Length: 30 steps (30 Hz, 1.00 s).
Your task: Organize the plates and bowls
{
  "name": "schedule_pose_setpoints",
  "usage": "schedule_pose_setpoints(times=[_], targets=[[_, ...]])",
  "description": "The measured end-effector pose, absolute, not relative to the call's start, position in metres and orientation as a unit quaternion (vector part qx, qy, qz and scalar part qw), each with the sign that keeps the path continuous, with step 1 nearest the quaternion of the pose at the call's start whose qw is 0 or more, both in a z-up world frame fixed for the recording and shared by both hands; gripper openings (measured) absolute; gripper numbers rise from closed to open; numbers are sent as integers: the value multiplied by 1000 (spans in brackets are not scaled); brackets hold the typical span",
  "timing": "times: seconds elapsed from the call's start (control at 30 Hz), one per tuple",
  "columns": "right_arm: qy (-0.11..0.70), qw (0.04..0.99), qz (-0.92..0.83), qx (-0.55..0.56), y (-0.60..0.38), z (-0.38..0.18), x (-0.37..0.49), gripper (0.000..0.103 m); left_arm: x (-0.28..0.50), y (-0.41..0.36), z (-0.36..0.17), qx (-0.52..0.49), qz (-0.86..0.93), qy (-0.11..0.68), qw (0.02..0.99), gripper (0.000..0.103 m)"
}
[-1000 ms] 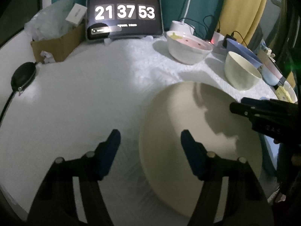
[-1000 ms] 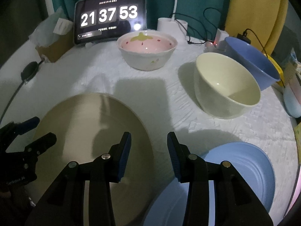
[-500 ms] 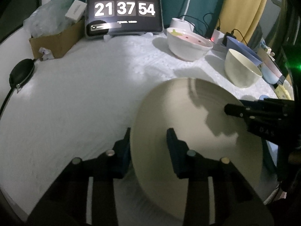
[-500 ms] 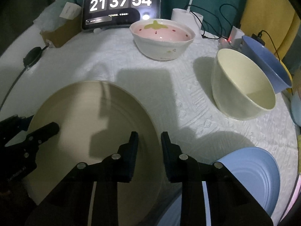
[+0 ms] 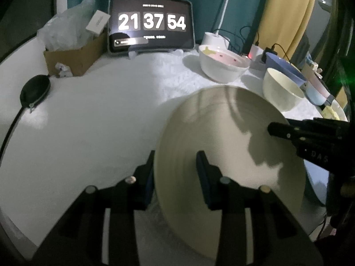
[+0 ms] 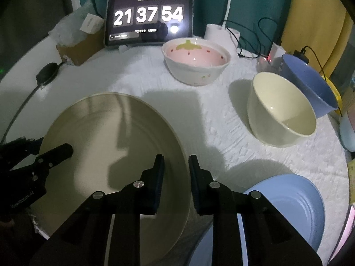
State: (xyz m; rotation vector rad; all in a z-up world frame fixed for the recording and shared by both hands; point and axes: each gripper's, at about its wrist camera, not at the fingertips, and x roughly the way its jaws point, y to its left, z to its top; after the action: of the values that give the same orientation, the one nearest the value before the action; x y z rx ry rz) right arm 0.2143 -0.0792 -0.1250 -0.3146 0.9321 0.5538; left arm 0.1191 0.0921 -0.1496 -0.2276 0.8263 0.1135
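Both grippers got the cream plate (image 5: 221,137)

Left gripper (image 5: 175,173) and right gripper (image 6: 176,173) each clamp opposite rims; blue plate (image 6: 288,201) just right.

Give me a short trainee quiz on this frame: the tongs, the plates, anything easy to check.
1. True or false: the left tongs and right tongs straddle opposite rims of the beige plate.
2. In the right wrist view, where is the blue plate relative to the beige plate? A) to its left B) to its right C) stacked on top of it
3. Fill in: the tablet clock reads 21:37:__.
Key: 1 true; 2 B; 3 54.
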Motion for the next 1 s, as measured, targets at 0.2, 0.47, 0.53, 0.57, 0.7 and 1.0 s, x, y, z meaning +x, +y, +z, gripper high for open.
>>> schedule_pose_setpoints(times=[0.2, 0.47, 0.53, 0.57, 0.7, 1.0], targets=[[431, 852, 263, -142, -86, -114, 209, 24, 114, 88, -140, -106, 53, 386, 915, 36], [417, 862, 257, -129, -102, -102, 200, 24, 111, 76, -125, -97, 44, 373, 922, 36], [413, 865, 255, -125, -108, -98, 198, 24, 110, 71, -120, -94, 40, 369, 924, 36], [411, 867, 254, -123, -111, -97, 197, 24, 109, 68, -118, -93, 38, 367, 925, 36], [406, 872, 248, -114, -124, -91, 195, 24, 109, 56, -112, -85, 30, 362, 928, 36], [401, 882, 232, -85, -162, -87, 191, 24, 113, 21, -102, -61, 7, 363, 930, 36]])
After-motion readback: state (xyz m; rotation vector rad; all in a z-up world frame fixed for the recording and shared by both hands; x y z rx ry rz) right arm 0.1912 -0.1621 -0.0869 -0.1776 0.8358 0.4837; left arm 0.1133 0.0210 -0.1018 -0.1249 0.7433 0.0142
